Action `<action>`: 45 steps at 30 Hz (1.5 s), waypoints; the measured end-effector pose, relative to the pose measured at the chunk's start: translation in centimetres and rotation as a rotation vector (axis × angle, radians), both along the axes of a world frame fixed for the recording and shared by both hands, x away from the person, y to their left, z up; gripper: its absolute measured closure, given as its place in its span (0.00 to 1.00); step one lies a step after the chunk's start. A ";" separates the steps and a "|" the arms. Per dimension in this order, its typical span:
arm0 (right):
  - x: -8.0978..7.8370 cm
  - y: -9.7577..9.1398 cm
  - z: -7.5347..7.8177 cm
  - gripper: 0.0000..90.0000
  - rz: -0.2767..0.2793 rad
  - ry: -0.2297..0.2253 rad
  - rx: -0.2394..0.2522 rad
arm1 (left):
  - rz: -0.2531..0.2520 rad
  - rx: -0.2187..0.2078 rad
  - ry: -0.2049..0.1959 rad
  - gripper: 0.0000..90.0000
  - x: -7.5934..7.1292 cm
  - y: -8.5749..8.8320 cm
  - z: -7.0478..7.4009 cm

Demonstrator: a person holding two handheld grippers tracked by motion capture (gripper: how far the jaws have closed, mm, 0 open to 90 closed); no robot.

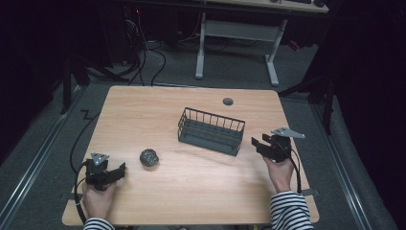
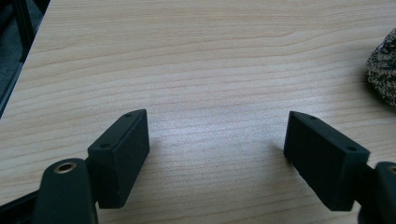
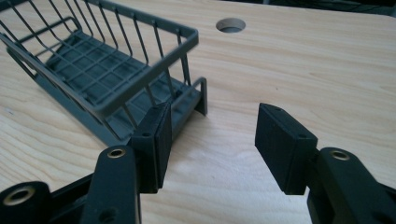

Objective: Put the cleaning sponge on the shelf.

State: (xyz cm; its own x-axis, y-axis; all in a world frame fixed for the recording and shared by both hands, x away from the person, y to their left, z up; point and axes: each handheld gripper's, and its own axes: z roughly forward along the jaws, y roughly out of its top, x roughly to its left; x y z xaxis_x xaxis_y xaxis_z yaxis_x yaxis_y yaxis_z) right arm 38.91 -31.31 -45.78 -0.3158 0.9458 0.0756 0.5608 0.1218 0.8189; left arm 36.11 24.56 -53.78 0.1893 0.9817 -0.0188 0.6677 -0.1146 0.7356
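Note:
A dark grey wire basket [image 1: 211, 130] stands empty near the middle of the wooden table [image 1: 143, 110]. To its left lies a small grey, scrubber-like ball [image 1: 149, 157]. My left gripper [image 1: 118, 171] rests at the front left, a short way left of the ball, its jaws open over bare wood [image 2: 217, 123]. The ball [image 2: 383, 65] sits at the right edge of the left gripper view. My right gripper [image 1: 257, 144] hovers just right of the basket's right end, open with nothing between its jaws [image 3: 215, 114]. The basket's corner [image 3: 148, 67] lies beside its left jaw.
A round cable hole [image 1: 228, 101] is cut into the table behind the basket, also seen as the hole [image 3: 230, 24] in the right gripper view. A white desk frame [image 1: 237, 43] and cables stand on the floor beyond the table.

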 end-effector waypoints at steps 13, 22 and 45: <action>3.6 1.7 2.2 0.52 0.024 -0.021 0.016 | -0.001 -0.001 0.001 0.25 0.0 0.0 0.0; 6.7 3.4 2.4 0.51 0.034 0.045 -0.020 | -0.001 0.000 0.000 0.25 0.0 0.0 0.0; 8.9 4.3 0.3 0.70 0.060 0.142 -0.061 | -0.023 -0.002 -0.002 0.25 0.0 -0.2 0.0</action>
